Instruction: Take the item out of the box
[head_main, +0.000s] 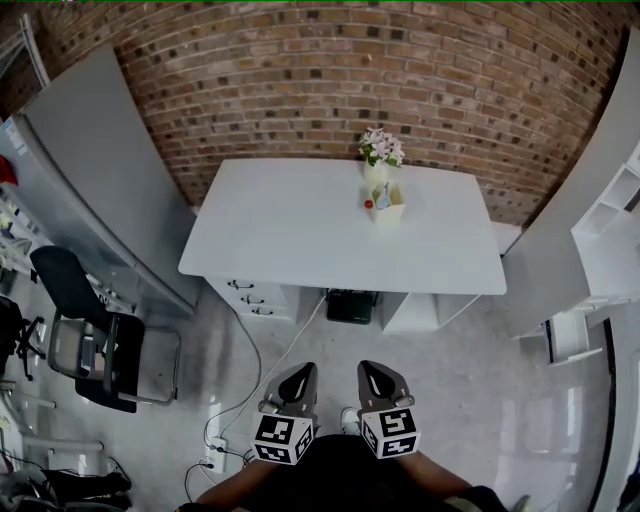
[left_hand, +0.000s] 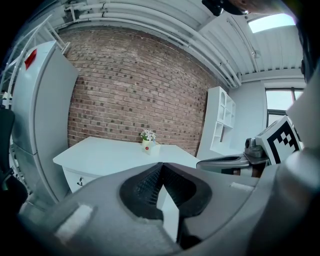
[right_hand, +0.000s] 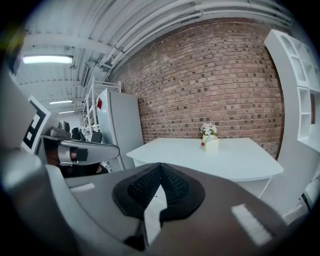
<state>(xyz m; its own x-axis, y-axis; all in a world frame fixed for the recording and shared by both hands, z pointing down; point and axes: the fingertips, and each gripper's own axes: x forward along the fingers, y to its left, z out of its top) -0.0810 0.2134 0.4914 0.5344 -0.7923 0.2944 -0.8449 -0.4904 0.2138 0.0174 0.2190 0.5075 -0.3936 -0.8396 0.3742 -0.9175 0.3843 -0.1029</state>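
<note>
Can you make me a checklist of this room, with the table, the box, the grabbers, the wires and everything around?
Surface: white table, mostly bare.
Job's things: small pale box near the table's far edge, in front of potted flowers; contents cannot be made out.
Clutter: nothing seen.
Grippers: left gripper and right gripper low by the person, far from the table, jaws shut, empty.
Cables: white cable trailing across the floor from under the table.
Surroundings: brick wall behind, black chair left, white shelves right.
</note>
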